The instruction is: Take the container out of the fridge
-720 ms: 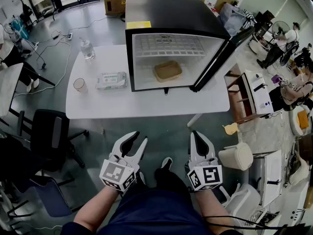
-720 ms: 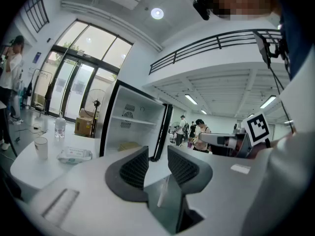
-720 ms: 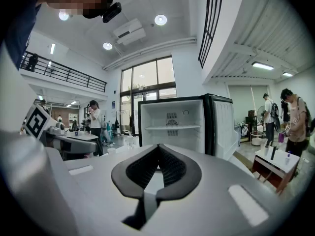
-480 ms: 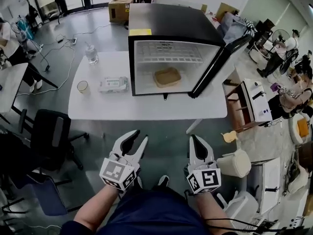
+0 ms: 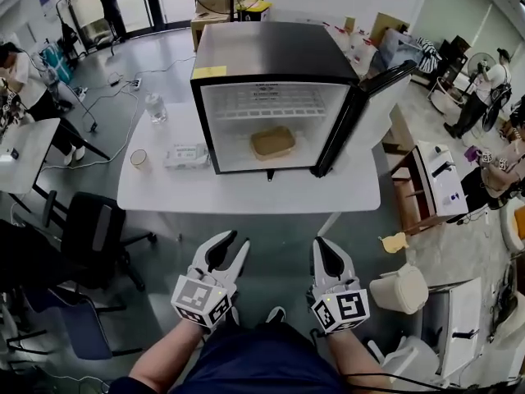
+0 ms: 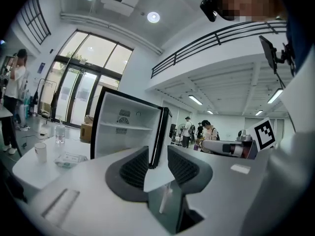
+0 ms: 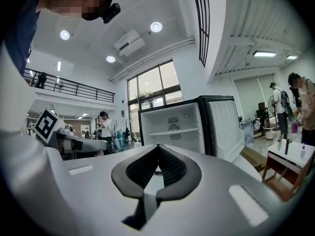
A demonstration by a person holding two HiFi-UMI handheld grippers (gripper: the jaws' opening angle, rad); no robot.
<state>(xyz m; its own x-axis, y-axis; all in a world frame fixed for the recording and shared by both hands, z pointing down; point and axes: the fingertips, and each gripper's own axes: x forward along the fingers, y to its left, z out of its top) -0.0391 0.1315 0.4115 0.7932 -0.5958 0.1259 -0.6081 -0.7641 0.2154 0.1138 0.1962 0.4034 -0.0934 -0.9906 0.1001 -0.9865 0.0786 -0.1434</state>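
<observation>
Bottle (image 5: pixel 156 107), cup (image 5: pixel 139 159) and wipes pack (image 5: pixel 187 156) sit on the white table (image 5: pixel 246 192).

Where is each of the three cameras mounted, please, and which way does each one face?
Head view: on the person's head, looking steeply down at the open fridge on the table, container inside; forearms, left gripper and right gripper show.
Left gripper view: on the left gripper, looking along its open jaws towards the fridge; the right gripper shows at right.
Right gripper view: on the right gripper, looking along its shut jaws into the fridge; the left gripper shows at left.
Shared: all three show the fridge.
</observation>
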